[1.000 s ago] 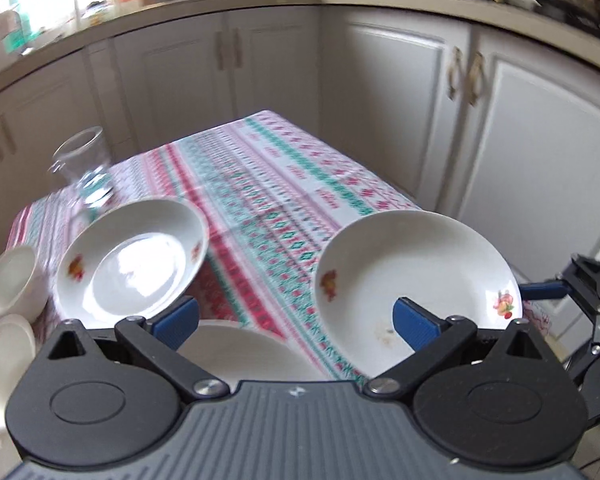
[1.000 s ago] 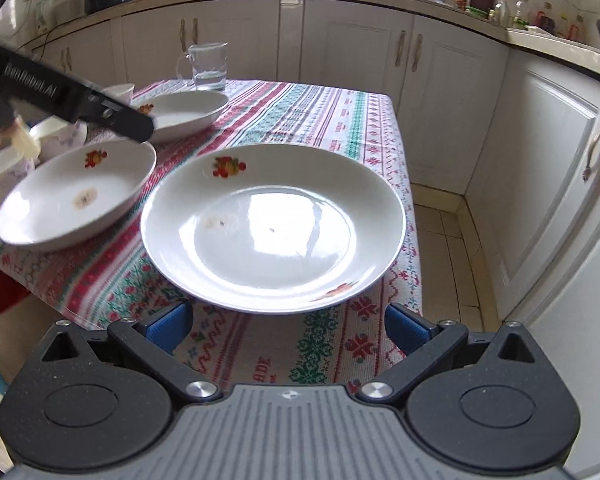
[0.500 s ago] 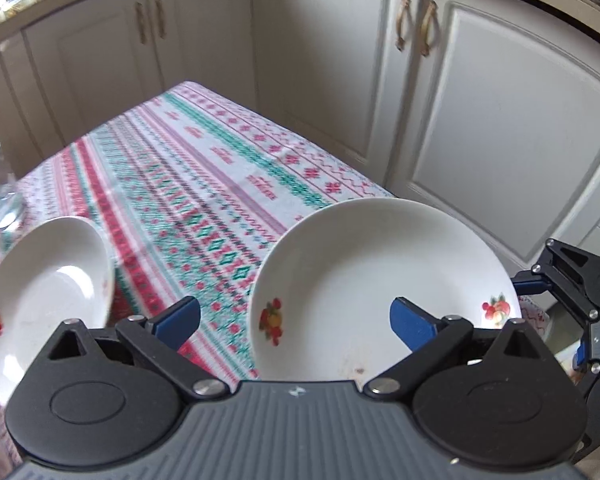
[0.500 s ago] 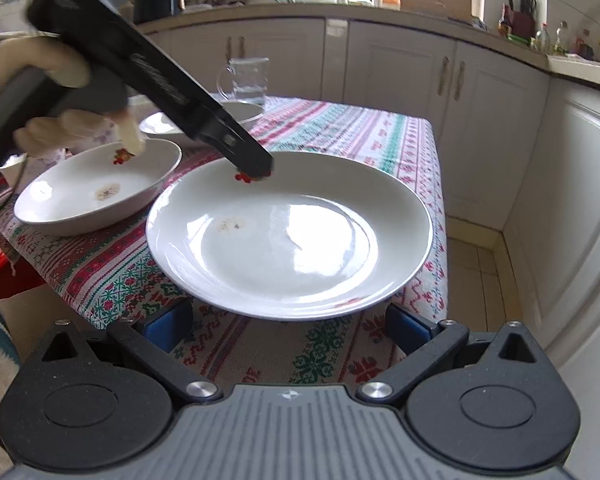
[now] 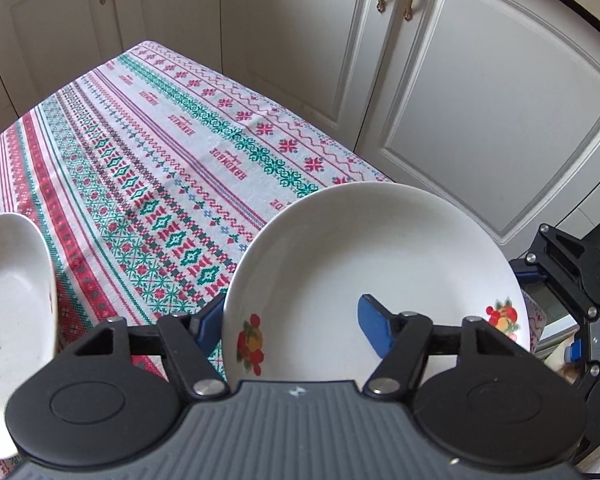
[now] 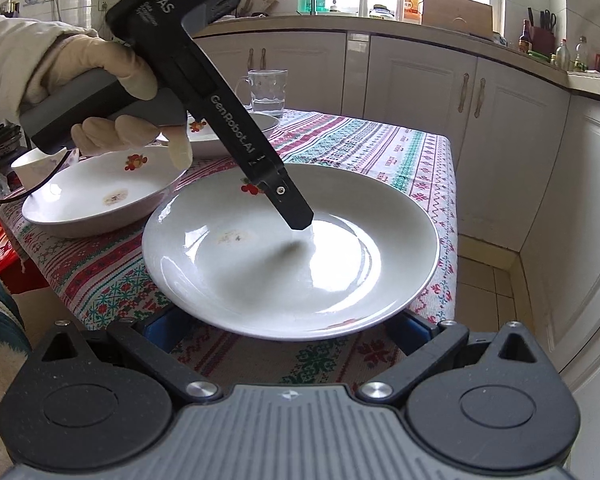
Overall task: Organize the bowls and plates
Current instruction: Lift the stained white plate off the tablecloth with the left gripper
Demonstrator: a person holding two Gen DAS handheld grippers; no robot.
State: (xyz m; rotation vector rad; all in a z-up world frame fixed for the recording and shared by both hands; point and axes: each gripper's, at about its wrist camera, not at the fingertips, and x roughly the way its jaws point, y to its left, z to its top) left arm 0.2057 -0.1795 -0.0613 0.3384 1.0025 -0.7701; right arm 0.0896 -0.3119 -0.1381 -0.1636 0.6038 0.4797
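Observation:
A large white deep plate point(image 5: 372, 264) with fruit prints sits at the corner of the patterned tablecloth point(image 5: 160, 168). My left gripper point(image 5: 292, 322) straddles its rim: one blue pad is outside the rim, the other inside the bowl. Its jaws are closing, with white plate still showing between the inner pad and the rim. In the right wrist view, the left gripper point(image 6: 300, 222) points down into the large plate point(image 6: 292, 264). My right gripper point(image 6: 286, 326) stands open, its pads low on either side under the plate's near rim.
A second deep plate point(image 6: 100, 204) lies just left of the large one, a third plate point(image 6: 236, 128) behind it. A small white bowl point(image 6: 32, 160) and a glass pitcher point(image 6: 266, 92) stand further back. White cabinets point(image 5: 480, 120) close in beyond the table corner.
My left gripper swung right and down from the second plate to the large plate, and its jaws narrowed around the rim. The right gripper barely shifted, edging under the near rim.

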